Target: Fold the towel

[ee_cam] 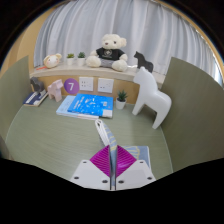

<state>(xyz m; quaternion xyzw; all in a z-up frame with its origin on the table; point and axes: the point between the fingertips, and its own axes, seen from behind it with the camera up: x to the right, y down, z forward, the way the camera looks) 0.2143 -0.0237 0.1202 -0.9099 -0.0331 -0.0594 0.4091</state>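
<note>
Gripper view: the gripper (110, 165) looks along its two fingers over a green worktop (40, 130). The magenta pads (103, 160) lie nearly together, and a thin pale strip, seemingly the edge of the towel (105, 133), rises from between them just ahead of the tips. The jaws appear closed on that edge, though the cloth's full extent is hidden, with only a pale patch showing beside the right finger.

Beyond the fingers lie a blue booklet (85, 105) and a white toy horse (152, 100), with a small potted plant (122, 98) between them. Farther back, a teddy bear (110, 52) sits on a shelf (60, 68) before a curtain.

The step in hand seems to be carrying a lifted towel edge over for a fold. The next move calls for keeping the grip, drawing the edge across to meet the opposite side, then lowering it flat before release.
</note>
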